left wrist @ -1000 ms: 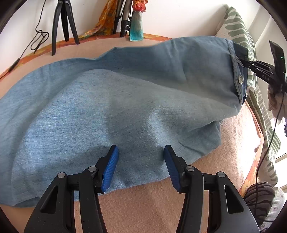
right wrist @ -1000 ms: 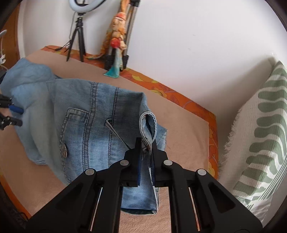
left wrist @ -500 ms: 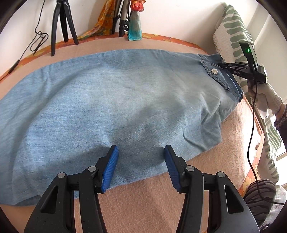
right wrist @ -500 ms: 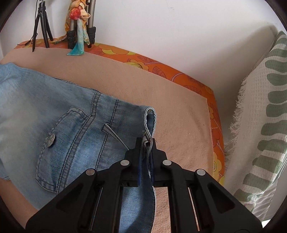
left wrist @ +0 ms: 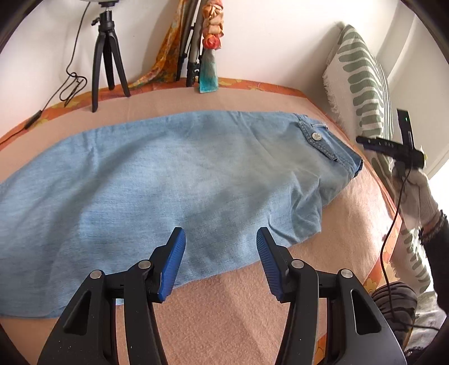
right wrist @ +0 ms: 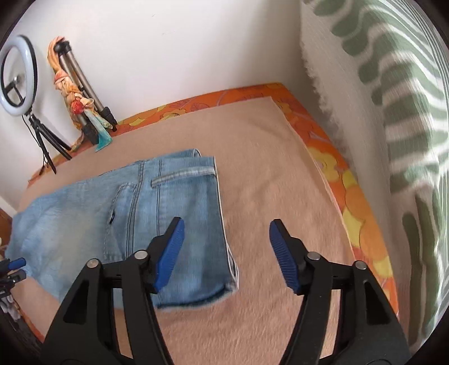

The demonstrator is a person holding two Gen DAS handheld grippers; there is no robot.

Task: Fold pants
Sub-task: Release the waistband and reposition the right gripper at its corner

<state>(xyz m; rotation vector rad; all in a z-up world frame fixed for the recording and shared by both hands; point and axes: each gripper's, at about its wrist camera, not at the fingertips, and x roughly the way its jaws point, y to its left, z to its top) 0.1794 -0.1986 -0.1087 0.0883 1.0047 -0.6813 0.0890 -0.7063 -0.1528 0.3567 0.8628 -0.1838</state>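
While both sets of jaws stand wide open and hold nothing, the pants (left wrist: pixel 174 174) lie flat on the bed (left wrist: pixel 224 317), spread over its tan blanket.

Left gripper (left wrist: pixel 220 252): blue pads hover just over the near hem edge of the pants, with denim ahead of and between the jaws and bare blanket below them. I can't tell whether the tips touch the cloth. The waistband end with the pocket button (left wrist: pixel 316 136) sits far ahead and to the right of these jaws.

Right gripper (right wrist: pixel 226 250): the left finger is over the waistband corner of the pants (right wrist: pixel 134 219), the right finger over bare blanket. The waistband edge runs between the jaws, nearer the left one. The belt loop (right wrist: pixel 182 177) is ahead of the jaws, slightly left. The picture is a bit motion-blurred.

In the left wrist view, the right gripper (left wrist: pixel 390 146) is seen off the waistband end, apart from the cloth, held in a white-gloved hand (left wrist: pixel 415 193).

Surroundings: a green-striped pillow (right wrist: pixel 393 112) to the right of the right jaws, a ring light (right wrist: pixel 18 81) on a tripod far ahead-left, a folded tripod (left wrist: pixel 190 42) with a scarf (left wrist: pixel 213 25) against the wall, and an orange flowered sheet (right wrist: pixel 350 196) at the bed's rim.
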